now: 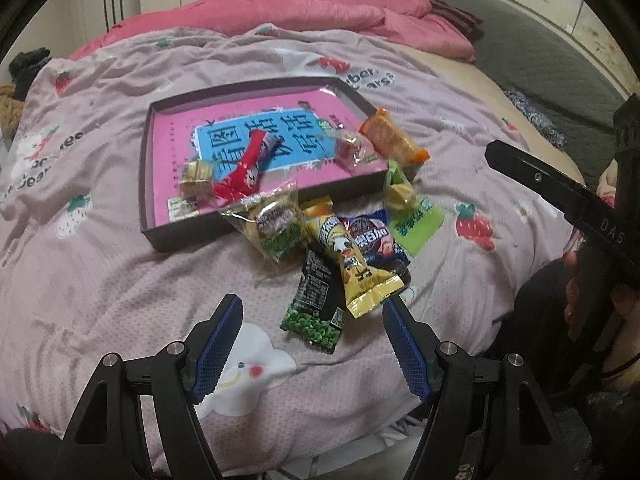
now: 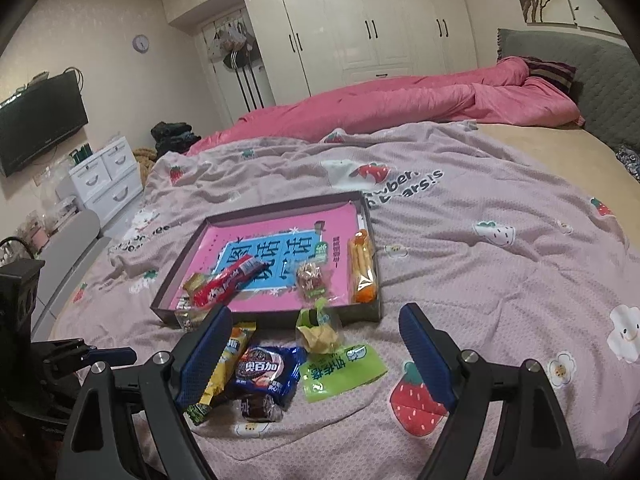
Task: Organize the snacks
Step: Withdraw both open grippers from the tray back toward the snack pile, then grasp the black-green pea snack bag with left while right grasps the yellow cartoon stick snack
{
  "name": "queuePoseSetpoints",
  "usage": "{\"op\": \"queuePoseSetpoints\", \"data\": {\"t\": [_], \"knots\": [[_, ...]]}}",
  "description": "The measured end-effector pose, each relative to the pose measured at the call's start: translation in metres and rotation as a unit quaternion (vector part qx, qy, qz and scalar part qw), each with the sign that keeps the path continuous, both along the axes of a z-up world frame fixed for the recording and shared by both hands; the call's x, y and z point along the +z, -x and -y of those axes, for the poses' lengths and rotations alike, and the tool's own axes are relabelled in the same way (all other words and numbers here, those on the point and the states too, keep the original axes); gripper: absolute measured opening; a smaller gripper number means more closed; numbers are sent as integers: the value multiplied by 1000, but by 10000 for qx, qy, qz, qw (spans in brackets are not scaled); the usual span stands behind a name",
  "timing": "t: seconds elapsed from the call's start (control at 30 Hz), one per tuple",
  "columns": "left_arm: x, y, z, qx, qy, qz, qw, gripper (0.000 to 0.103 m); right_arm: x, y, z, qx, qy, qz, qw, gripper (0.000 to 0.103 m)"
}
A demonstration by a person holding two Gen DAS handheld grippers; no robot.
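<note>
A shallow dark cardboard tray (image 2: pixel 370 216) lies on the bed, on a pale pink quilt (image 2: pixel 500 264) printed with strawberries, white bears and lettering of which only "ars!s" reads clearly. The tray's floor is a bright pink sheet with a blue panel of large Chinese characters. Inside it lie a long red wrapper (image 1: pixel 244 162), a small gold-wrapped sweet (image 1: pixel 196 174), a clear packet with red and green print (image 2: pixel 311 282) and an orange packet of stick biscuits (image 2: pixel 363 270), which leans on the tray's right wall.

In front of the tray the loose snacks are heaped on the quilt: a clear bag with green print (image 1: pixel 276 224) overlapping the tray's near wall, a yellow packet with a cartoon duck (image 1: pixel 356 260), a blue biscuit packet (image 2: pixel 268 370) with white Chinese lettering, a black-and-green pea packet (image 1: pixel 320 304) and a lime-green bag (image 2: pixel 340 360) with blue characters, its clear top knotted.

The left gripper (image 1: pixel 312 344) hangs over the near end of the heap, jaws wide apart and empty, the pea packet lying between and below its blue pads. The right gripper (image 2: pixel 314 354) is also spread wide, holding nothing, the blue and lime-green packets showing between its fingers. One black bar of it carries the letters "DAS".

A rumpled pink duvet (image 2: pixel 400 108) lies beyond, with white wardrobes (image 2: pixel 360 20) and a wall clock (image 2: pixel 141 43) behind.
</note>
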State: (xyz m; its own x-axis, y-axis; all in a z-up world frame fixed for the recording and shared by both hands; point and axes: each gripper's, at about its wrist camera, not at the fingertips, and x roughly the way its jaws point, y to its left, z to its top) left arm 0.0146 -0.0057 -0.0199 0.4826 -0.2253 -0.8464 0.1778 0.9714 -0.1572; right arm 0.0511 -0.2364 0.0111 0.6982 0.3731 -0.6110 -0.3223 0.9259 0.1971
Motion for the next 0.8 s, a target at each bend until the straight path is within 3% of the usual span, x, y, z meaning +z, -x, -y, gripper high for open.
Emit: {"op": "queuePoseSetpoints", "data": {"t": [0.47, 0.8], "knots": [[-26, -7, 6, -137, 21, -393, 9991, 74, -9, 0, -13, 295, 18, -232, 9993, 85], [-41, -18, 8, -176, 85, -477, 9987, 74, -22, 1, -43, 800, 330, -471, 9951, 85]]}}
